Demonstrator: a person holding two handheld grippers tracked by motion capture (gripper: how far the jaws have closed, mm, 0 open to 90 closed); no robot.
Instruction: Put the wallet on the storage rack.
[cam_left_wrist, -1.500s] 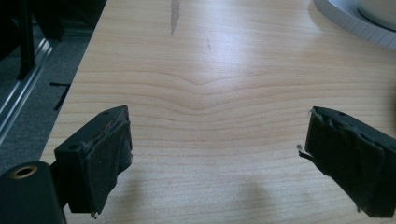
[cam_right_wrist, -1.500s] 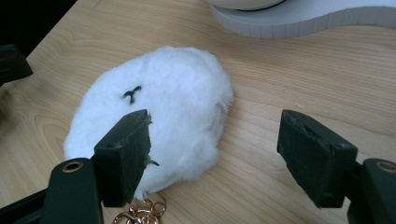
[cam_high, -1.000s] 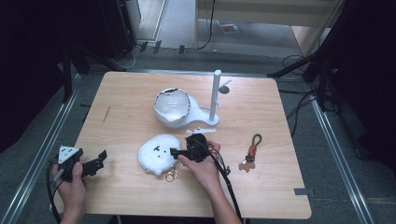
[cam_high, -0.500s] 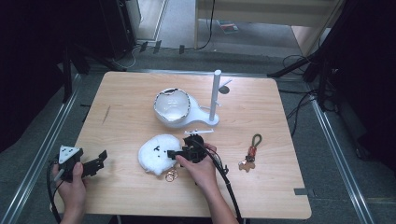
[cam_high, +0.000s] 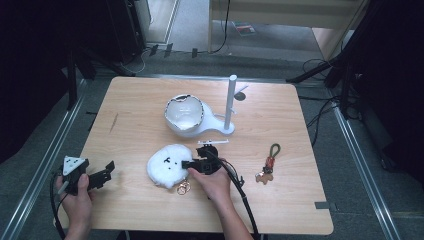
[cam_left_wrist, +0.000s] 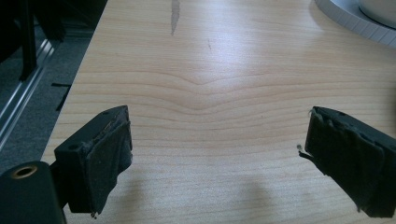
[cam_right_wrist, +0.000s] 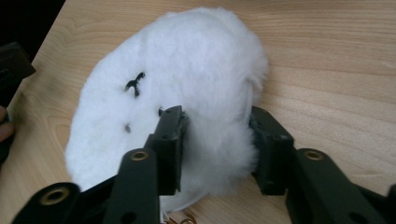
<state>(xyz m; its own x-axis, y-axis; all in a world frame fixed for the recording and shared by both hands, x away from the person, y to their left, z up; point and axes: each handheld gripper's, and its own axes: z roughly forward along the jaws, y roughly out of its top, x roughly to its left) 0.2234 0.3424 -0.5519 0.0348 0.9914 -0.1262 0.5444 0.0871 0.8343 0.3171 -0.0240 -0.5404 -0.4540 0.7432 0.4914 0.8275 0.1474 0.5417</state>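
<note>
The right gripper (cam_right_wrist: 215, 149) has just been closing, and its jaws now squeeze the near edge of the fluffy white plush pouch (cam_right_wrist: 177, 93), which lies flat on the wooden table (cam_high: 280, 120) in front of the person, its gold clasp (cam_high: 183, 188) trailing toward the table's near edge. Gripping the rim probably gives a firm hold for lifting. The left gripper (cam_left_wrist: 215, 154) hovers wide apart and empty near the table's left corner, likely waiting. Behind stand a white bowl-and-post stand (cam_high: 200, 117), and a small keychain (cam_high: 267, 165) to the right.
</note>
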